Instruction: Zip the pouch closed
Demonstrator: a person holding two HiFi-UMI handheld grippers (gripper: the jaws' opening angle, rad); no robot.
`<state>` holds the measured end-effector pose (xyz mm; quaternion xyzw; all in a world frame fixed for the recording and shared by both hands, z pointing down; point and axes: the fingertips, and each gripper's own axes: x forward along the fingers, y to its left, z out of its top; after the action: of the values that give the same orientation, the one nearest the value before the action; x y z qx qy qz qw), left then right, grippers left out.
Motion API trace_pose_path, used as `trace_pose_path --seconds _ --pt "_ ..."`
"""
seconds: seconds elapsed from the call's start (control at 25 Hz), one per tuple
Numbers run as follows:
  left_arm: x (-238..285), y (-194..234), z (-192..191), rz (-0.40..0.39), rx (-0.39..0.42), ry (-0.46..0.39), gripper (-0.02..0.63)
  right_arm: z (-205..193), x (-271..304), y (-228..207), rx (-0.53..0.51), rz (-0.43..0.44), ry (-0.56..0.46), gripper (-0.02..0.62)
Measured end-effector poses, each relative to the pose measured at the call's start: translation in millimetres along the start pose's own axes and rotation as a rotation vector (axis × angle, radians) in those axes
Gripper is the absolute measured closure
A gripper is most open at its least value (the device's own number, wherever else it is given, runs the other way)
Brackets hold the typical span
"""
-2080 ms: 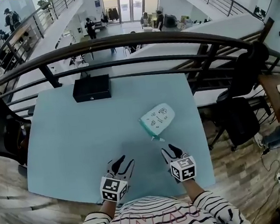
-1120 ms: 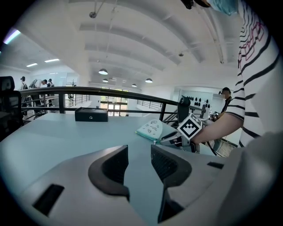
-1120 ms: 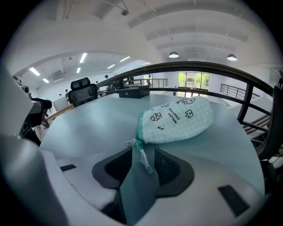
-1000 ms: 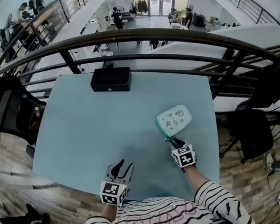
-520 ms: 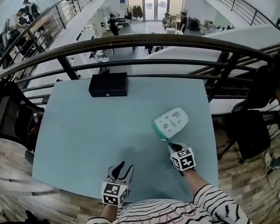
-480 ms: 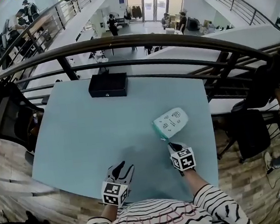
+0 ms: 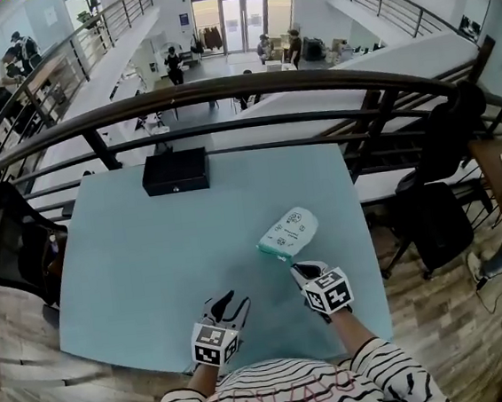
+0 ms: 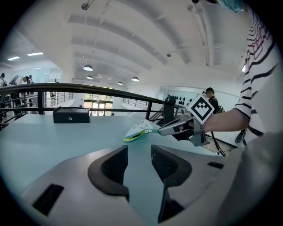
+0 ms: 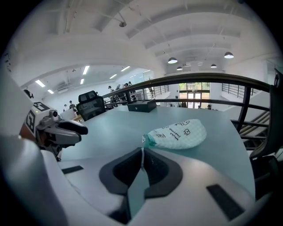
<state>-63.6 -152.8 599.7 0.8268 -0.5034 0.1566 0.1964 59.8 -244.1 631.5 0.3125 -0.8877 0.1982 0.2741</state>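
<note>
Lower centre: right gripper [image 7: 299, 272] jaws clamp the pouch [image 7: 288, 233] by its zipper pull [image 9: 142, 153], likely to draw it; left gripper [image 7: 231, 301] jaws apart, empty.

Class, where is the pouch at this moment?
In the head view the pouch is right of centre on the table, just ahead of the right gripper, which pinches its pull tab.

Dark print on pouch [image 9: 179, 133], too small & blurred to read; no other legible txt.
</note>
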Motion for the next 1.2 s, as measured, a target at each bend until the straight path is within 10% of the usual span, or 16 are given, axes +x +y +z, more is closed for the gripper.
trace_pose_path --seconds 1.2 --pt "24 -83 42 -0.652 -0.031 -0.097 0.328 15 -85 100 0.086 0.262 -0.153 0.558"
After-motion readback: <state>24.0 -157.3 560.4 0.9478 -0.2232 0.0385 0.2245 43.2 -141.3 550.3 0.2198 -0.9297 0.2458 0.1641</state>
